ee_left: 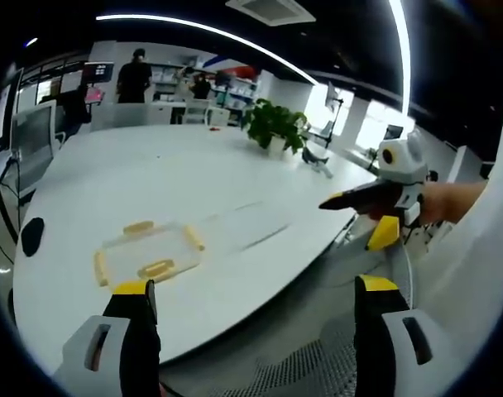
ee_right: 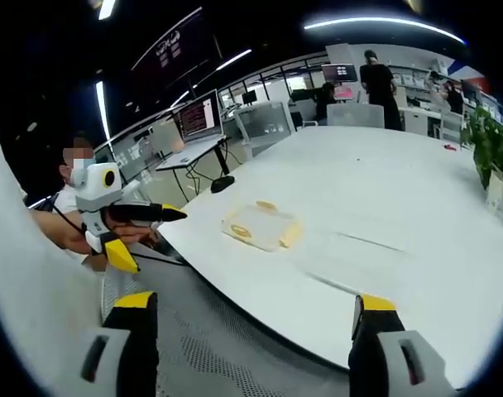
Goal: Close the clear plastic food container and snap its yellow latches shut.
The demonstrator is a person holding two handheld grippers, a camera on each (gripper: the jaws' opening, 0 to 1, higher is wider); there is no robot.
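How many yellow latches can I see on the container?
4 in the left gripper view of the container: far side, right end, near side, left end. The right gripper view shows fewer clearly.

The container (ee_left: pixel 150 253) looks clear, glossy plastic with opaque yellow latches (ee_left: pixel 156 269), on a smooth matt white table (ee_left: pixel 194 178).

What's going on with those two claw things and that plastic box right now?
Left gripper open, right gripper open, both off the table. Container sits alone near the edge, untouched. Nothing blocking it.
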